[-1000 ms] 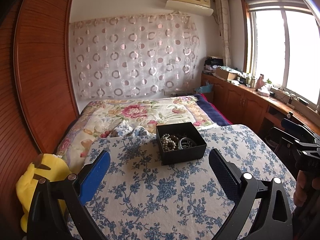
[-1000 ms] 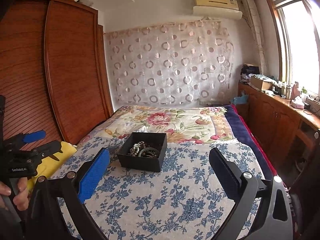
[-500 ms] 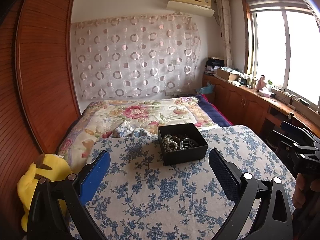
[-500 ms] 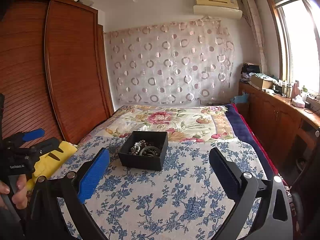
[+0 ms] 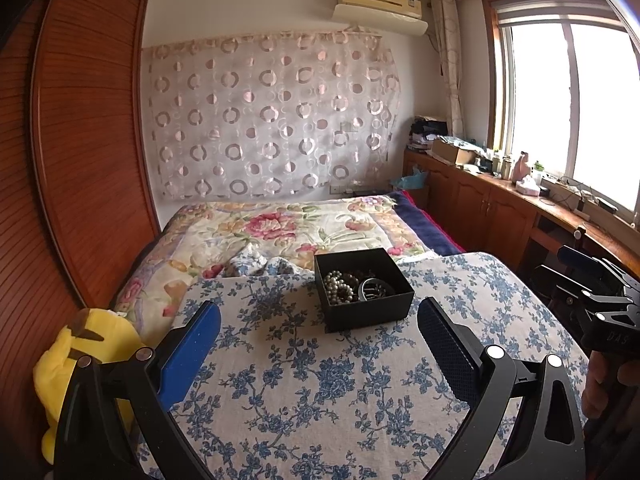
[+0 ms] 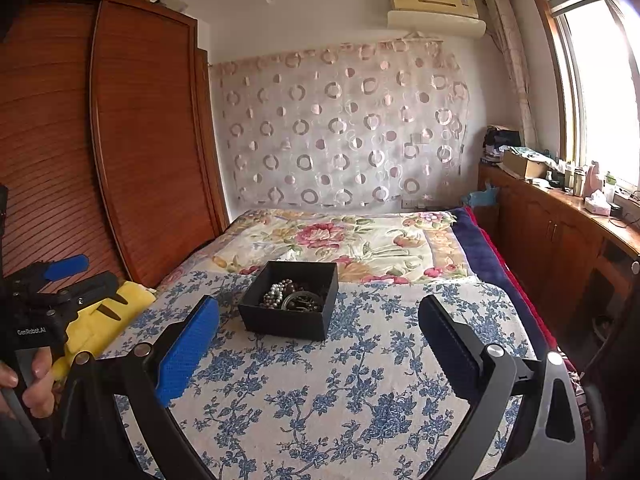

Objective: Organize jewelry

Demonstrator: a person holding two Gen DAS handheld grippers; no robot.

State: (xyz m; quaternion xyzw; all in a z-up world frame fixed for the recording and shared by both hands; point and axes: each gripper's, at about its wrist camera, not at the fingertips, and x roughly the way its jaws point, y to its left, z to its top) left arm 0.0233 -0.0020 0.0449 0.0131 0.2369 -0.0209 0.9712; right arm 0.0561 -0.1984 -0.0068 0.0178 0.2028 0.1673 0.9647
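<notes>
Jewelry [image 5: 354,289] in black box [image 5: 370,314] on blue-flowered cloth [image 5: 320,392].

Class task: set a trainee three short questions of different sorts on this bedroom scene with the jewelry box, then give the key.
1. True or false: the left gripper is shut on a necklace.
2. The black box rests on: A the wooden counter, B the blue-flowered cloth, C the floor.
3. Fill in: the pale beads lie ____ the box.

Key: 1 false, both it and the right gripper are open and empty; 2 B; 3 inside.
</notes>
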